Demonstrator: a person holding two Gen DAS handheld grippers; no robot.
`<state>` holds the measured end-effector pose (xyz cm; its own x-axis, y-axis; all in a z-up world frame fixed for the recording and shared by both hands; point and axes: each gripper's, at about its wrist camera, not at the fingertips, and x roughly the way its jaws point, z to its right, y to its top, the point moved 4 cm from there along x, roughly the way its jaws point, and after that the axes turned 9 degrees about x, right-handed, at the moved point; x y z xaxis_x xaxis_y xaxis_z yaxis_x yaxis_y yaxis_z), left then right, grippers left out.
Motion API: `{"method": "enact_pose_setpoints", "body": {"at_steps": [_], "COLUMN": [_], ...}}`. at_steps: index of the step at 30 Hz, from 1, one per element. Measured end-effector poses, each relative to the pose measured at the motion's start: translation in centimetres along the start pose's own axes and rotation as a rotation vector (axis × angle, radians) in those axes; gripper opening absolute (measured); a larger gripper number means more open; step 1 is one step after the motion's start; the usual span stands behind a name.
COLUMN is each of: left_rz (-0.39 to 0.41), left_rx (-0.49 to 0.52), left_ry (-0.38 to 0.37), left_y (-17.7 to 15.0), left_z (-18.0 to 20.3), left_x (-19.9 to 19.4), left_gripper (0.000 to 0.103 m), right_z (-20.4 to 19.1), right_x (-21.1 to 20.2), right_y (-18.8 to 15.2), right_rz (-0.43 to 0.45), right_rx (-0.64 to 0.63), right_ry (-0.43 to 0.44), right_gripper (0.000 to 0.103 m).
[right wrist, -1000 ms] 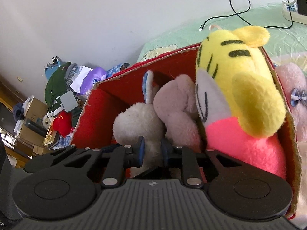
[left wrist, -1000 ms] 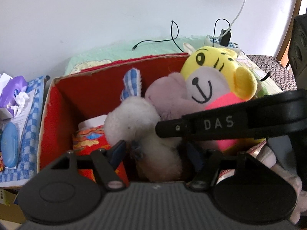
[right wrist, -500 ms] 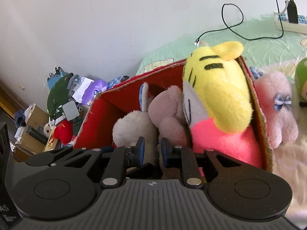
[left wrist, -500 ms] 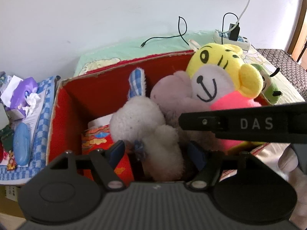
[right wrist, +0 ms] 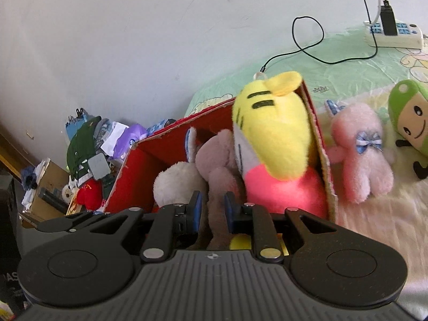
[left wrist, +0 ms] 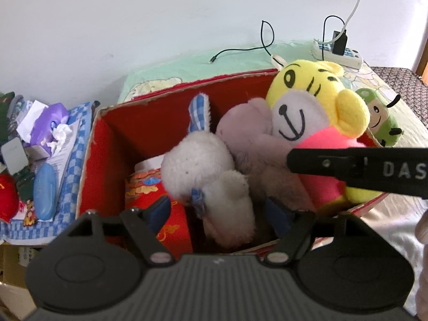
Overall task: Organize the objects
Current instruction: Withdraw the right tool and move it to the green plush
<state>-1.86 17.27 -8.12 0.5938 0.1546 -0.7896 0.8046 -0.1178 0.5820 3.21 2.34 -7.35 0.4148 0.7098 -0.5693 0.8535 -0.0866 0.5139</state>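
A red cardboard box (left wrist: 88, 171) on the bed holds a white plush bunny (left wrist: 198, 165), a mauve plush (left wrist: 248, 139) and a yellow tiger plush (left wrist: 307, 101) with a pink body. My left gripper (left wrist: 219, 212) straddles the bunny's lower end, its jaws opening and the pads apart from the fur. In the right wrist view my right gripper (right wrist: 214, 208) sits over the box's near edge, shut on a limb of the mauve plush (right wrist: 216, 165). The right tool's black side bar (left wrist: 347, 168) crosses the tiger's body.
A pink plush with a blue bow (right wrist: 361, 157) and a green plush (right wrist: 409, 117) lie on the bed right of the box. A power strip (right wrist: 393, 32) and a black cable (right wrist: 307, 45) sit behind. A red patterned carton (left wrist: 157, 208) is inside the box. Clutter (left wrist: 45, 133) is piled at left.
My left jaws have spread wider and let go of the white bunny. The right gripper has drawn back from the box, still pinched on the mauve plush, so more of the bed shows.
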Motion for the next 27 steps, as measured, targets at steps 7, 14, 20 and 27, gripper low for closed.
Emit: {"method": "enact_pose_setpoints", "body": {"at_steps": [7,14,20,27], "left_rz": [0.001,-0.002,0.007,0.006], "left_rx": [0.001,-0.003,0.007,0.001], "left_ry": [0.050,0.090,0.123,0.146], "left_y": [0.2,0.5,0.6,0.8], "left_z": [0.6,1.0,1.9,2.7], "left_x": [-0.7,-1.5,-2.4,-3.3], "left_gripper": [0.080,0.080,0.080,0.080], "right_z": [0.8,1.3,1.6,2.1], "right_x": [-1.2,-2.2,-3.0,-3.9], "right_y": [-0.2,-0.3,-0.3,-0.1], "right_rz": [0.017,0.025,0.026,0.019], "right_rx": [0.019,0.023,0.025,0.027], "right_ry": [0.009,0.022,0.046,0.076], "right_gripper": [0.020,0.020,0.020,0.020]}}
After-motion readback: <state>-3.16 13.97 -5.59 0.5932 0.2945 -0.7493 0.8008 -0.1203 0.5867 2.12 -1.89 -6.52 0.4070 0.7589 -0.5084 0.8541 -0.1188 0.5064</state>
